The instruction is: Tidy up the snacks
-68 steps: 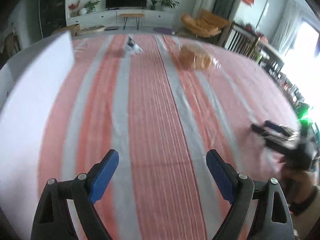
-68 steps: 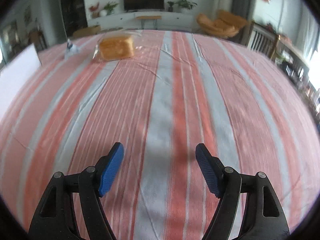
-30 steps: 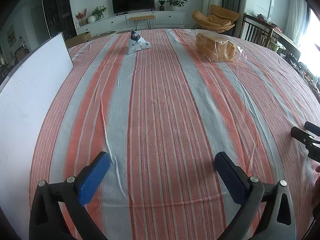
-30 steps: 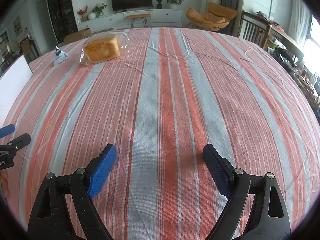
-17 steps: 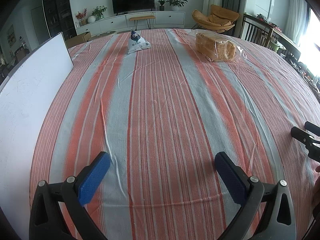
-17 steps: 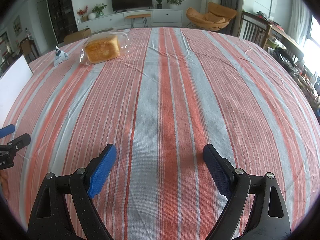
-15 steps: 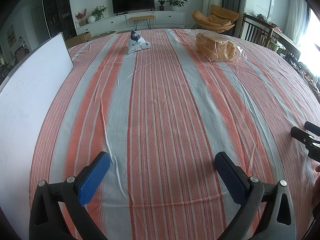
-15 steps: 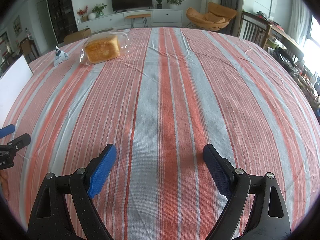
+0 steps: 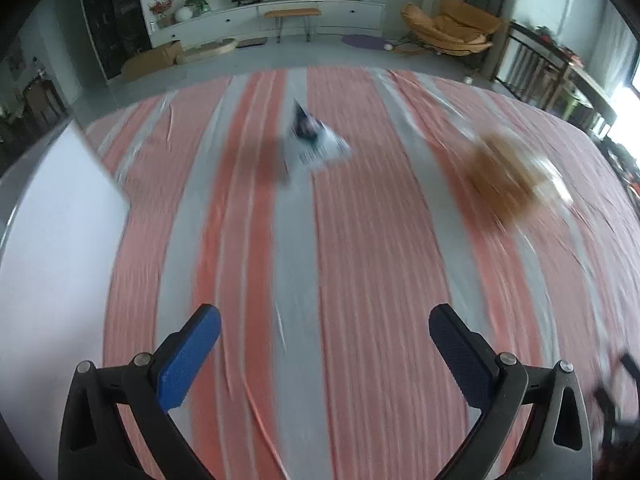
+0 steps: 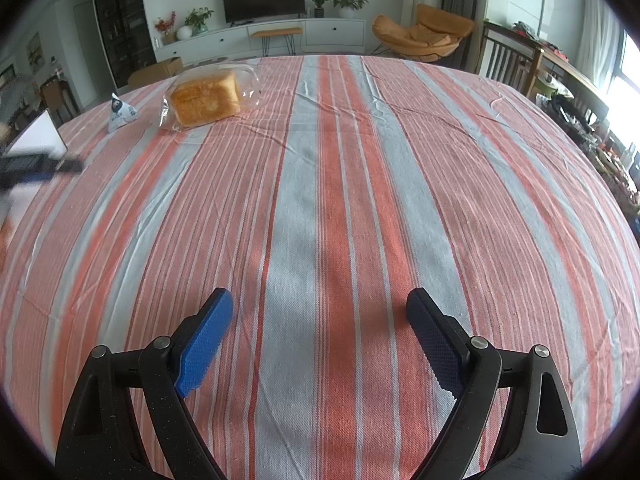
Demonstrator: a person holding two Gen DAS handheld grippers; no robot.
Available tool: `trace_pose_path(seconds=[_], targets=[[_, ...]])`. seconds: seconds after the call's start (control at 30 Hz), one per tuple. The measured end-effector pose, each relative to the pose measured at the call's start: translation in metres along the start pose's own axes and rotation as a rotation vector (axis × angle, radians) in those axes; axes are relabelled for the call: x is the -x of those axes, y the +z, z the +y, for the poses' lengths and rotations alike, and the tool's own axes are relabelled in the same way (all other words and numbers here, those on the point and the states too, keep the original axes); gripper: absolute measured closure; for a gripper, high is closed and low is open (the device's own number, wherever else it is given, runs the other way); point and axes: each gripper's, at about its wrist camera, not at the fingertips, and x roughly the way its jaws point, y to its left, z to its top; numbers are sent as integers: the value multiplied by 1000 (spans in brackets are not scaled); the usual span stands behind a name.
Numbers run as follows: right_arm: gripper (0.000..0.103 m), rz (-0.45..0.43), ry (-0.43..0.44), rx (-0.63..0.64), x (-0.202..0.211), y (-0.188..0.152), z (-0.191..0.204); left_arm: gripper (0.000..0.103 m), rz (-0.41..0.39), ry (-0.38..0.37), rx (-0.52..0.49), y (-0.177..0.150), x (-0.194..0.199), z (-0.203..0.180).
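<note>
**Blurred and cut off**

The left wrist view is smeared by motion: the triangular packet has unreadable print, and the bread loaf right of it is a brown streak. Left of the packet, the white board runs off frame.

Left gripper and right gripper shared one build: two matte black plastic arms, each pierced by a rounded triangular cut-out and fastened with two silver round-head screws. Every finger carried a blue pad with a fine cross-hatched grip texture. The black plastic of the right gripper showed faint light speckling.
</note>
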Motion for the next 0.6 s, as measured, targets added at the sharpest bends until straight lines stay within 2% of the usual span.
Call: trace_pose_path(seconds=[0.17, 0.47, 0.5, 0.6], targets=[[12, 0, 0, 0, 0, 0, 0, 0, 11, -7, 93, 41, -30, 9], [12, -1, 0, 0, 1, -1, 0, 1, -27, 34, 191, 87, -64, 15], [12, -1, 0, -1, 1, -1, -1, 10, -28, 32, 195, 88, -67, 15], [12, -1, 0, -1, 1, -1, -1, 56, -89, 63, 133, 88, -65, 7]])
